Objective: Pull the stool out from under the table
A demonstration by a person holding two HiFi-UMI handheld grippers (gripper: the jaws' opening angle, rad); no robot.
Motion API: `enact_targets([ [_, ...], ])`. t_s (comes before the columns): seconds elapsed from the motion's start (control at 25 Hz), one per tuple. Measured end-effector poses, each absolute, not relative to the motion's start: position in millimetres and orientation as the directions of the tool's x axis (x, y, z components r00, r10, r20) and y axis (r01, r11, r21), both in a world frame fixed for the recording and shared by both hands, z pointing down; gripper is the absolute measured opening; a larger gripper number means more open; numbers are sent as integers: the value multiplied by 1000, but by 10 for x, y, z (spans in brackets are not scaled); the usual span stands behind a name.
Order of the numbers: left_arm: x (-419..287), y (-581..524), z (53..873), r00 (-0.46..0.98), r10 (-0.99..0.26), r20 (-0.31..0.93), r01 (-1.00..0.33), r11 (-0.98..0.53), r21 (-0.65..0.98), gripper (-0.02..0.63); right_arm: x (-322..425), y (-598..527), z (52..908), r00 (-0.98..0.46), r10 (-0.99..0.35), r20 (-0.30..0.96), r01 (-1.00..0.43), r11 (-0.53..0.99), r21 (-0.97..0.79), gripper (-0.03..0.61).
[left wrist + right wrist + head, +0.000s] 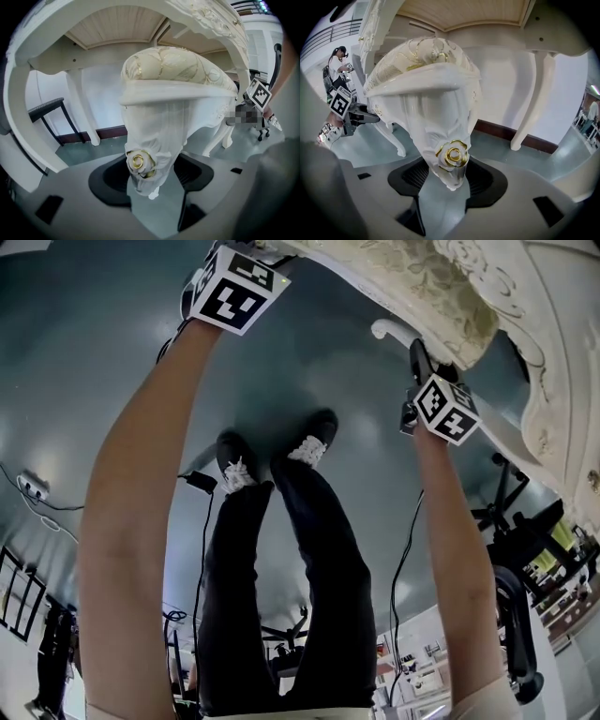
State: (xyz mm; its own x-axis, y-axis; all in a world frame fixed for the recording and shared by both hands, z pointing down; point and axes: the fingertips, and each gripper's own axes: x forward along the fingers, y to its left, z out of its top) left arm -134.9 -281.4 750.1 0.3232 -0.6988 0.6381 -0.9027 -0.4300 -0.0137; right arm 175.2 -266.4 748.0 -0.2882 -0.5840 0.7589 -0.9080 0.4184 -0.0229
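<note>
Stool (178,70) sits under the table (93,33): in both gripper views the tabletop's underside spans over the cream seat. In the head view the seat shows at 1 o'clock, by the top edge. Its two near legs run upright, and each rises toward 12 o'clock out of a gripper's jaws, with the gold rose carving right at the pads.

Left gripper (152,174) is clamped on one leg and right gripper (447,177) on the other. The leg fills the gap between the pads in each. So neither hand is nearer: in the head view left is at 11 o'clock and right at 2 o'clock.

We judge the pull goes toward 6 o'clock there, toward the person's shoes (281,451). We'd keep both sides even, or the stool may yaw into the table leg (529,103).
</note>
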Motion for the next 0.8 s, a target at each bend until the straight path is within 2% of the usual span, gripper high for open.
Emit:
enact_targets([
  [0.8,-1408,-1659,7434,385,-661,644,-871,-491,18,290,1696,-1482,7494,-269,-553,788,-915,402,-29,272],
])
